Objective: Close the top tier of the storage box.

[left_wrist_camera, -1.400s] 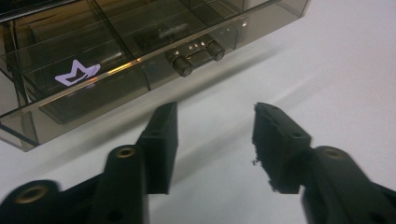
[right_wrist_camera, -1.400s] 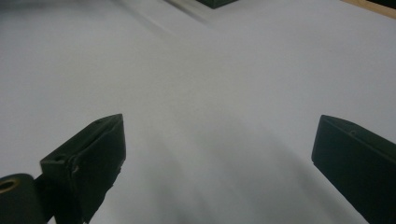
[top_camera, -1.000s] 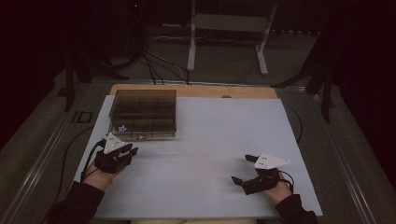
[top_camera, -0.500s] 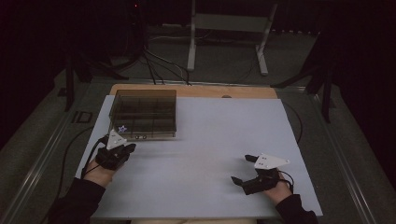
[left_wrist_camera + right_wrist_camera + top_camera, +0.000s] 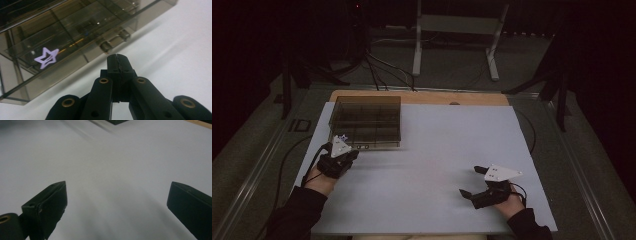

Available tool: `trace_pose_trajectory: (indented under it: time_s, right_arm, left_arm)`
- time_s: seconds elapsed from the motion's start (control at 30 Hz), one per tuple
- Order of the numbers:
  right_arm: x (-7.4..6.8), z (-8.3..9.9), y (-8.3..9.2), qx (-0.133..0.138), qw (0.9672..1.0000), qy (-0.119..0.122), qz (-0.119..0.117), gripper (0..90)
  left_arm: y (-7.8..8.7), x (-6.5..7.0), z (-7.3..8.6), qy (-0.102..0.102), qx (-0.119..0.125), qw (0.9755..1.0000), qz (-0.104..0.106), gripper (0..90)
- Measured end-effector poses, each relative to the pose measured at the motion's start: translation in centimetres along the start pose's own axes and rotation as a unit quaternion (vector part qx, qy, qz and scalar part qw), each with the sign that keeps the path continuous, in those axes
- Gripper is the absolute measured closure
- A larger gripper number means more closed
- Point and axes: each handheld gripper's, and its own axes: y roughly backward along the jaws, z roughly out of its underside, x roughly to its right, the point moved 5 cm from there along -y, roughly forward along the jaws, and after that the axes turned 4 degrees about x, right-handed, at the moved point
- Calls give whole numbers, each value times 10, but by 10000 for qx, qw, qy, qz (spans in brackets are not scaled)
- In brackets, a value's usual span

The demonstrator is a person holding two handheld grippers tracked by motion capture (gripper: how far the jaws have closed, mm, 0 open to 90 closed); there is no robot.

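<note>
Left gripper [image 5: 117, 60] closed, empty, near box [image 5: 367, 120] latches [image 5: 106, 46]. Right gripper [image 5: 117, 197] open, idle. Risk: closed tip skids off latch, shoves box.

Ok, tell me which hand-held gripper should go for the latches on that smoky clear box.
Left. The left hand-held gripper, jaws shut on nothing, points at the box front, just short of its latches. The right hand-held gripper rests open, far across the white mat.

Box [image 5: 75, 32] cut off at frame top and left (contents murky behind tinted walls).
</note>
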Motion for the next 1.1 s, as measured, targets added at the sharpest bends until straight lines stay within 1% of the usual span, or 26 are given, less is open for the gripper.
trace_pose_trajectory:
  time_s: [0.03,0.1,0.2,0.3,0.37,0.43,0.6,0.7,0.87,1.03,1.1]
  right_arm:
    - [0,0,0,-5,10000,2,2,29]
    - [0,0,0,9,10000,-8,-4,29]
    - [0,0,0,2,10000,-12,-13,29]
    - [0,0,0,-1,10000,-7,-22,29]
    - [0,0,0,-5,10000,-1,-16,29]
    - [0,0,0,-4,10000,-8,-16,29]
    - [0,0,0,-8,10000,-8,-17,29]
    - [0,0,0,-12,10000,-16,-13,29]
    - [0,0,0,-10,10000,-19,-9,29]
    - [0,0,0,-9,10000,-13,-8,29]
    - [0,0,0,13,10000,-19,-15,29]
  left_arm:
    - [0,-1,0,49,17,10000,-4,900]
    - [-2,-4,0,78,2,10000,-35,900]
    - [-3,-6,-2,134,59,9999,-59,900]
    - [-5,-7,-2,132,46,9999,-49,900]
    - [-6,-7,-3,147,87,9998,-64,900]
    - [-7,-9,-3,170,60,9998,-100,900]
    - [-9,-11,-3,156,30,9998,-91,900]
    - [-10,-11,-4,216,54,9997,-76,900]
    - [-10,-12,-5,149,25,9999,-78,900]
    - [-12,-12,-4,158,41,9998,-63,900]
    - [-12,-13,-5,138,23,9999,-96,900]
